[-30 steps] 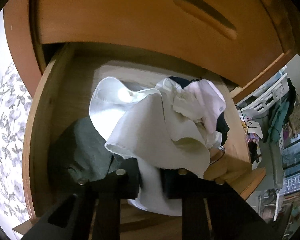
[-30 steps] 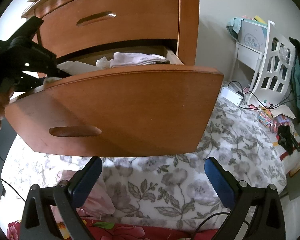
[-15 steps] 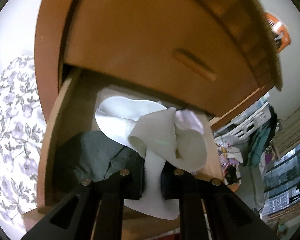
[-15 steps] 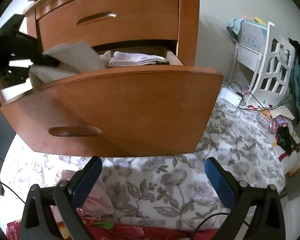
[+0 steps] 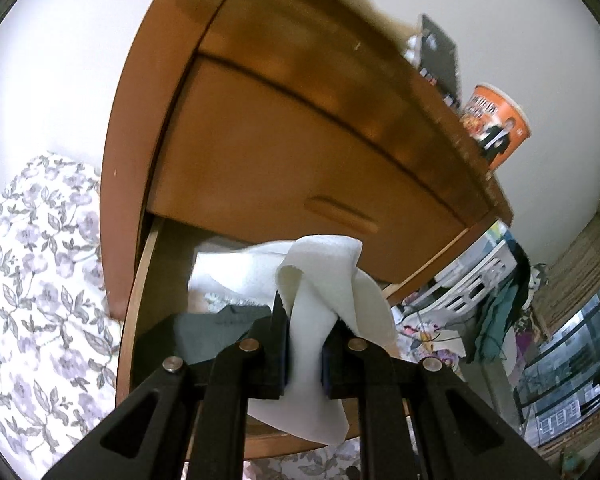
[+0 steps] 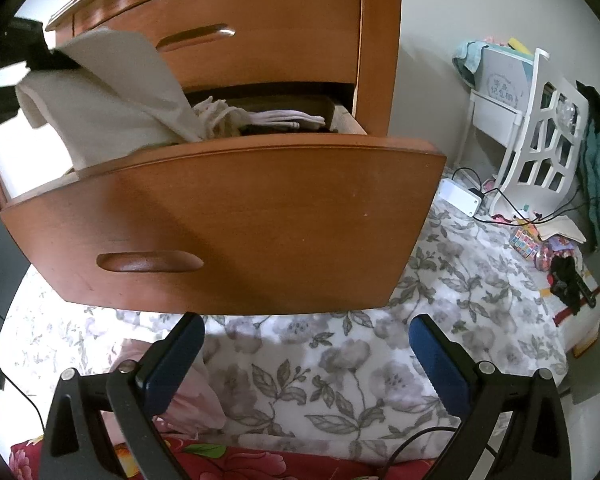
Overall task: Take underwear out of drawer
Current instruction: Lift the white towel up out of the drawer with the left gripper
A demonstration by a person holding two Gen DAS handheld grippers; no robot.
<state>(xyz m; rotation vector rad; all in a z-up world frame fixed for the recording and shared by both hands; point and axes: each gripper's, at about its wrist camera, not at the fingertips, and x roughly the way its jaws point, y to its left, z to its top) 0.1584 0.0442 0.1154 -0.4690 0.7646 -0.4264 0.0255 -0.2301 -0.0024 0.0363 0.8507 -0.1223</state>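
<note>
My left gripper (image 5: 305, 354) is shut on a piece of white underwear (image 5: 324, 280), which hangs lifted above the open wooden drawer (image 5: 140, 280). From the right wrist view the same white underwear (image 6: 112, 100) rises out of the drawer (image 6: 236, 216) at the upper left, one end still trailing inside, with the left gripper (image 6: 40, 54) dark at the frame edge. More folded white clothes (image 6: 284, 118) lie in the drawer, and a dark grey garment (image 5: 204, 332) shows below the held cloth. My right gripper (image 6: 306, 360) stands open and holds nothing, low in front of the drawer's face.
The dresser (image 5: 300, 120) carries an orange cup (image 5: 496, 128) and other items on top. A flowered bedcover (image 6: 340, 368) lies under the drawer, with a pink cloth (image 6: 192, 400) by my right gripper. A white rack (image 6: 540, 120), cables and clutter stand at the right.
My left gripper has risen and pulled back, drawing the white underwear up out of the drawer. The right gripper has stayed in place, open.
</note>
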